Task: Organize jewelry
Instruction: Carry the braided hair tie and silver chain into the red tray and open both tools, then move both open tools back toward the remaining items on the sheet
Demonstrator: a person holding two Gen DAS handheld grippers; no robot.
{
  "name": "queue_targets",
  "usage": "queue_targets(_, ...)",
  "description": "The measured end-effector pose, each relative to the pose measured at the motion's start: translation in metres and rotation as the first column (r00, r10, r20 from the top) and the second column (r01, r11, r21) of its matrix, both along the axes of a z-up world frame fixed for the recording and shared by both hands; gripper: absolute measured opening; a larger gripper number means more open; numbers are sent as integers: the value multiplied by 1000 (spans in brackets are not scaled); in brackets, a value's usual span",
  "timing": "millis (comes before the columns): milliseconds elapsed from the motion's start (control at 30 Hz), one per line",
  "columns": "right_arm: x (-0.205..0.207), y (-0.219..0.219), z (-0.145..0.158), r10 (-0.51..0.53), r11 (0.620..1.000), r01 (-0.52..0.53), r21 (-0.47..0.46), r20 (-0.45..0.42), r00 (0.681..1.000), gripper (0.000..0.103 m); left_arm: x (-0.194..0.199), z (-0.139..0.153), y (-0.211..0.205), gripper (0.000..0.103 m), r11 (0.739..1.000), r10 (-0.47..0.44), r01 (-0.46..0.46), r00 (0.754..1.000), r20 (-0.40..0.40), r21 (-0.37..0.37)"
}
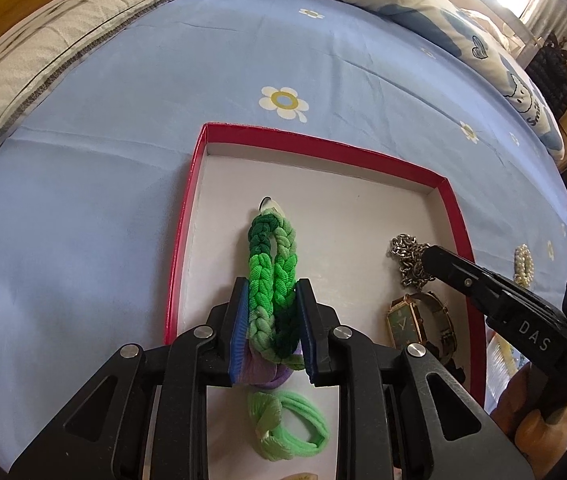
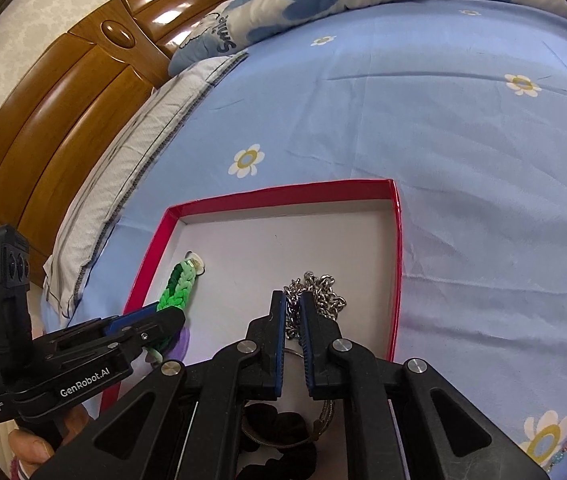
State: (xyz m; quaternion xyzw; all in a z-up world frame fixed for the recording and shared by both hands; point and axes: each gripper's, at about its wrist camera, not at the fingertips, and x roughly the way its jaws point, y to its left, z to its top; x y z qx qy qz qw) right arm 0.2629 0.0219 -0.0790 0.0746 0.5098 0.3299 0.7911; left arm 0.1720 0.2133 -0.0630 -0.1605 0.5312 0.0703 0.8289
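While my left tool (image 1: 271, 320) squeezed the green braided band (image 1: 271, 276) in the red box (image 1: 187, 216), my right tool (image 2: 293, 312) sat nearly closed around the silver chain (image 2: 323, 292).

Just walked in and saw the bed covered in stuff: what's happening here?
A person is sorting jewelry into a red-rimmed cardboard tray on the blue floral bedsheet. The left gripper is clamped on a braided green bracelet lying in the tray. The right gripper pinches a silver chain piled on the tray floor.
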Motion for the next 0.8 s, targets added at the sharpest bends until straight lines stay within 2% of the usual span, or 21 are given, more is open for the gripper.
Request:
queue_targets(167,0,1,-1,4,1000,-4,-9,-8,1000,11,2,1,-2,25,1000,0,0,1000,-7,5)
queue_targets(233,1,2,0,5,1000,-5,-10,-11,1000,12,2,2,-2,32,1000,-1,1,1000,-10,-1)
queue_targets(333,1,0,2,0,1000,0,-10,-14,1000,21,-1,5,-1,37,1000,1,-1,1000,-5,-1)
queue_targets(400,0,-4,5,-5,1000,5,3,-11,1000,33,-4,9,-2,38,1000,2,-2,1000,1,-1)
queue_targets(633,-15,-23,26,-31,999,30,40,12,999,39,-20,28,-7,43,1000,9,-9,999,42,0)
queue_targets(800,-31,-50,40,-64,995,62,72,25,998,41,-36,41,-17,43,1000,7,-5,998,68,-27)
